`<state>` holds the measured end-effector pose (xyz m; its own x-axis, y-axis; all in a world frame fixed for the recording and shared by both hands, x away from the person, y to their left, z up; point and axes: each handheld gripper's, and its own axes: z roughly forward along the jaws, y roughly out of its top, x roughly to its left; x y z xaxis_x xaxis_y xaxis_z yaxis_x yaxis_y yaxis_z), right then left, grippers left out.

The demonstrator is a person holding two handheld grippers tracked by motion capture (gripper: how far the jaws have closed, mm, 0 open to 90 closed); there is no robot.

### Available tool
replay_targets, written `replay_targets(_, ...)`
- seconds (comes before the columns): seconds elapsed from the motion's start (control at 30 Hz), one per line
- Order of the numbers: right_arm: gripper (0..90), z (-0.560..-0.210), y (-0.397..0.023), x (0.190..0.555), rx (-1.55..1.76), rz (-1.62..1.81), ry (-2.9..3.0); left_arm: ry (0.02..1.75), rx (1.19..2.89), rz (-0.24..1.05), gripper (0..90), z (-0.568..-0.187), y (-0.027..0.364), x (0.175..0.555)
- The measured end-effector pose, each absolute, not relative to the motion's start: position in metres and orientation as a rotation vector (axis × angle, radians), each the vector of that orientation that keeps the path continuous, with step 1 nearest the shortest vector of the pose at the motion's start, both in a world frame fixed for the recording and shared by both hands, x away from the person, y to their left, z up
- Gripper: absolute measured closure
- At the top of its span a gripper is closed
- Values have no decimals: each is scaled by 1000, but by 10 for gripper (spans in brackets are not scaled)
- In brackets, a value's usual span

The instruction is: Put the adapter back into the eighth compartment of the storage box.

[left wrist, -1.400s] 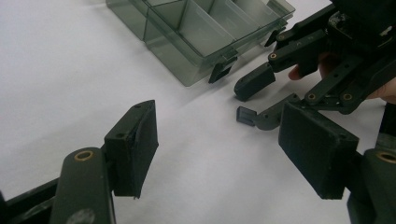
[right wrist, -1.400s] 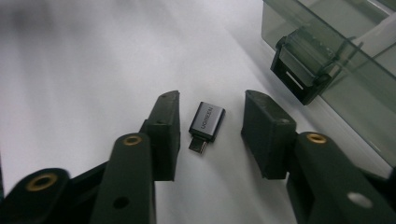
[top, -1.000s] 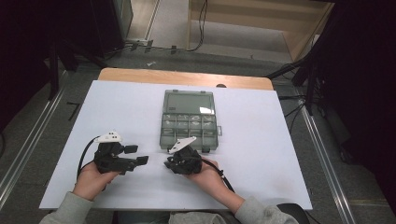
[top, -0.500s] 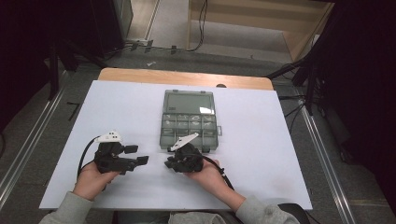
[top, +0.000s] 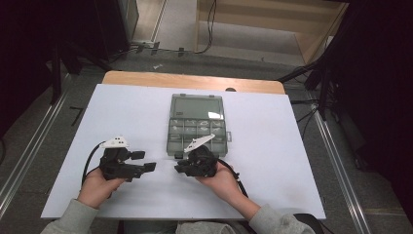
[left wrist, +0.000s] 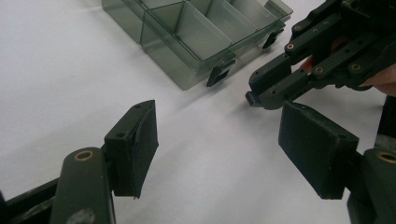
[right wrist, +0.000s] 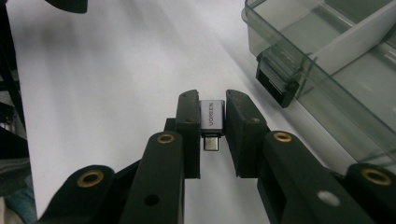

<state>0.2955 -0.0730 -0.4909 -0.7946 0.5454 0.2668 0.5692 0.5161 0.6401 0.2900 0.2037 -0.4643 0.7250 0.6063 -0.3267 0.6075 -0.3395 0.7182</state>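
Right gripper (right wrist: 212,128) pinches small grey USB adapter (right wrist: 212,122) between its 2 pads, just beside closed compartment box (top: 197,126). Left gripper (left wrist: 217,149) wide open, holding nothing. Risk: thin pinch, so adapter likely twists or slips if tilted.

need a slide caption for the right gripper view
Right gripper clamps a small grey USB-C adapter above the white table, beside the smoky compartment box.
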Motion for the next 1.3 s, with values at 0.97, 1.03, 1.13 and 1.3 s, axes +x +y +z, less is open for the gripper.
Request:
replay_targets(0.97, 739, -483, -102, 294, -1073, -1188, -2625, 866, 2059, -40, 290, -465, 187, 302)
replay_targets(1.03, 739, -483, -104, 294, -1080, -1192, -2619, 863, 2059, -43, 290, -464, 185, 303)
replay_targets(1.13, 739, -482, -108, 294, -1095, -1193, -2609, 855, 2062, -48, 290, -465, 183, 305)
replay_targets(1.3, 739, -480, -114, 292, -1114, -1193, -2608, 845, 2070, -55, 290, -464, 179, 308)
